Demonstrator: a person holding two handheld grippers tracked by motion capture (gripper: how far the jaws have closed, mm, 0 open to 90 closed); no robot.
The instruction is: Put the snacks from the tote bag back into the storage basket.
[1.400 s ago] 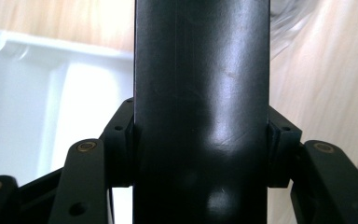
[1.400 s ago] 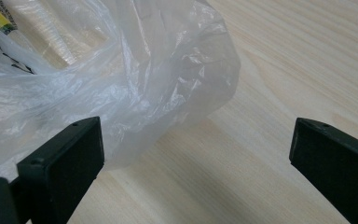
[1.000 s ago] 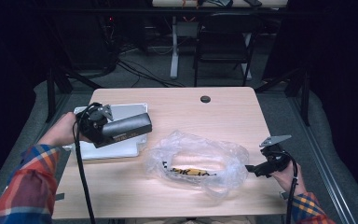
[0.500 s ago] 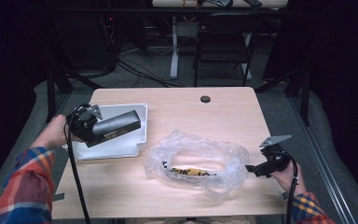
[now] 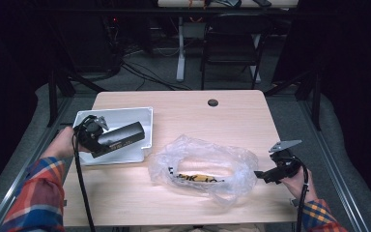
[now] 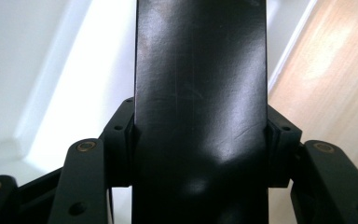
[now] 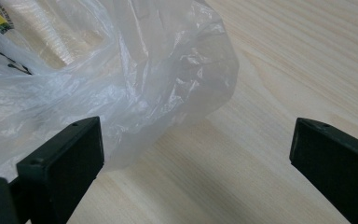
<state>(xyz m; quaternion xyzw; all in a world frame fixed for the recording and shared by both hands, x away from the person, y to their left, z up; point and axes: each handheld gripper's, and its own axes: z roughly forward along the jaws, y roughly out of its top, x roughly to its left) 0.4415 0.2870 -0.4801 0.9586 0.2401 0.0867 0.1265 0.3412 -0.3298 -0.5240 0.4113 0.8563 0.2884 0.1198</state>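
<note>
The left gripper clamps a black box over the white tray; tilted, it could perhaps catch the rim. The plastic bag lies mid-table; the right gripper waits beside it, jaws apart.

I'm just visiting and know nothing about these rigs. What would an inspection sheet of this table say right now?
Surface: pale wooden table, round dark grommet near the far edge.
Job's things: long black rectangular block held over a white plastic tray; crumpled clear plastic bag with a yellow printed packet inside.
Clutter: nothing seen.
Grippers: left tool clamped on the black block; right tool open at the bag's right edge, holding nothing.
Cables: black cable trails from the left tool; floor cables behind the table.
Surroundings: dark room, black folding chair, grey floor.
</note>
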